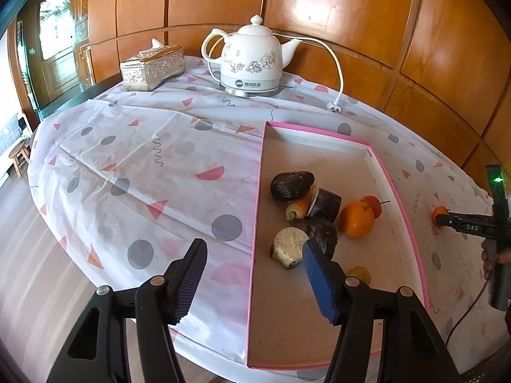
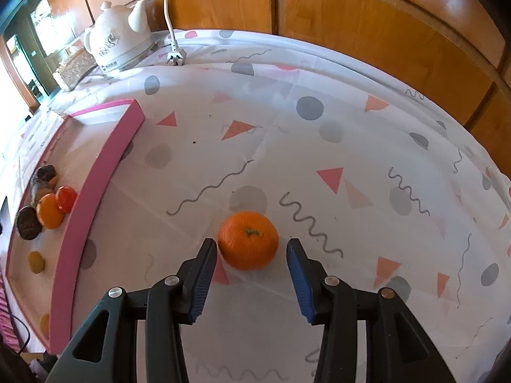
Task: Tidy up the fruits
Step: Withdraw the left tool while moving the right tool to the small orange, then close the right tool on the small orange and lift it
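Observation:
A pink-rimmed tray (image 1: 399, 204) holds an orange (image 1: 356, 220), a small red fruit (image 1: 373, 206), a carrot (image 1: 300, 207), a dark oval fruit (image 1: 292, 185) and dark cut pieces (image 1: 324, 206). My left gripper (image 1: 254, 249) hangs open over the tray's near left rim, with nothing between its fingers. A tangerine (image 2: 247, 239) lies on the cloth to the right of the tray (image 2: 105, 166). My right gripper (image 2: 251, 244) is open around it, the left pad almost touching and the right pad apart. The left wrist view shows that gripper (image 1: 442, 219) at the tangerine (image 1: 437, 214).
A white electric kettle (image 1: 252, 60) with its loose cord and plug (image 1: 333, 107) stands at the back, beside a silver tissue box (image 1: 151, 67). A patterned cloth (image 1: 143, 166) covers the round table. Wooden panelling (image 1: 351, 9) runs behind. A hand (image 1: 498, 258) holds the right gripper.

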Motion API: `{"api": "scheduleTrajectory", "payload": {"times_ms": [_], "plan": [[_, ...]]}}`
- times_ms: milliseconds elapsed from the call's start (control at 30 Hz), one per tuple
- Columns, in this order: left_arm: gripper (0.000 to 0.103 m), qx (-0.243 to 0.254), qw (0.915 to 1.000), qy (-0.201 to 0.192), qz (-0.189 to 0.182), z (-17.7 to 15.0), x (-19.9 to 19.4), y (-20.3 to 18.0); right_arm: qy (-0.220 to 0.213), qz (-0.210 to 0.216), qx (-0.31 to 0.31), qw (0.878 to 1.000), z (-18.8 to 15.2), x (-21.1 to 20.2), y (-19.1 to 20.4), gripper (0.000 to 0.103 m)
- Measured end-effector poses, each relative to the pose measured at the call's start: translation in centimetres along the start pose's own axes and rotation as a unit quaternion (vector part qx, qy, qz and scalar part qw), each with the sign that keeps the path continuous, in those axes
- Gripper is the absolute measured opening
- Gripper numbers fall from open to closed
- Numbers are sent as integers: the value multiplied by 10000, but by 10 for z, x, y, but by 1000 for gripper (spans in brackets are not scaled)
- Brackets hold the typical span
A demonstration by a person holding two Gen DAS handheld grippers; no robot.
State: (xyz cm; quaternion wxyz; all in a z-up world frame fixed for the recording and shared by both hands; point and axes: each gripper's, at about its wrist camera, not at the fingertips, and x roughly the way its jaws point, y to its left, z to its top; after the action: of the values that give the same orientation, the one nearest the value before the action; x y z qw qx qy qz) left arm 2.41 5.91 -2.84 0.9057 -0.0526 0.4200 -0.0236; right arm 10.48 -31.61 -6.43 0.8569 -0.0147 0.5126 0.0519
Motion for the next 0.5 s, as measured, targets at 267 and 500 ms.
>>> {"api": "scheduleTrajectory", "payload": {"times_ms": [267, 500], "plan": [[63, -72, 10000, 19, 10, -1, 1, 4, 36, -242, -170, 9996, -3, 8, 10, 40], [63, -18, 10000, -5, -1, -2, -1, 0, 11, -240, -238, 9994, -16, -1, 16, 40]]}}
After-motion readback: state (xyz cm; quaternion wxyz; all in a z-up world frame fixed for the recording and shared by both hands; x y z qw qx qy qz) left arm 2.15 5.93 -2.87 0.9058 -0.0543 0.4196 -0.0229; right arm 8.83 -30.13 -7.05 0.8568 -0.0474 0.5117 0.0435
